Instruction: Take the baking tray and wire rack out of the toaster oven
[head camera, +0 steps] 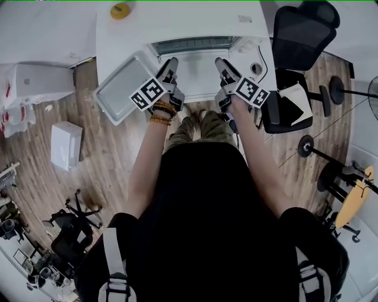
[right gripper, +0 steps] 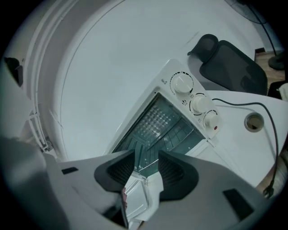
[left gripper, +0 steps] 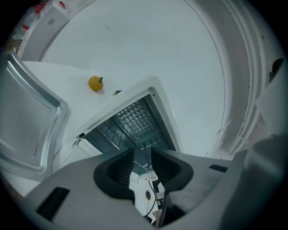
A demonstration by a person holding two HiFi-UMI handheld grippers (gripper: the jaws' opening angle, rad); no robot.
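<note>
The left tool (left gripper: 143, 156) and right tool (right gripper: 147, 157) are released and empty before the toaster oven (right gripper: 189, 96). The wire rack (left gripper: 112, 134), apparently still inside, looks light and stiff; grip its front bar. The baking tray (head camera: 121, 88) lies left of the oven on the worktop (head camera: 177, 17).

— How are the arms set?
— Both stretch toward the far side, roughly parallel: the left forearm (head camera: 149, 154) and the right forearm (head camera: 255, 152), each hand closed round its tool's handle.
— And the tools themselves?
— The left tool (head camera: 171, 61) and the right tool (head camera: 221, 62) point away and slightly down (marker cubes facing up). Left jaws stand narrowly apart, right jaws wider; neither pair presses on anything.
</note>
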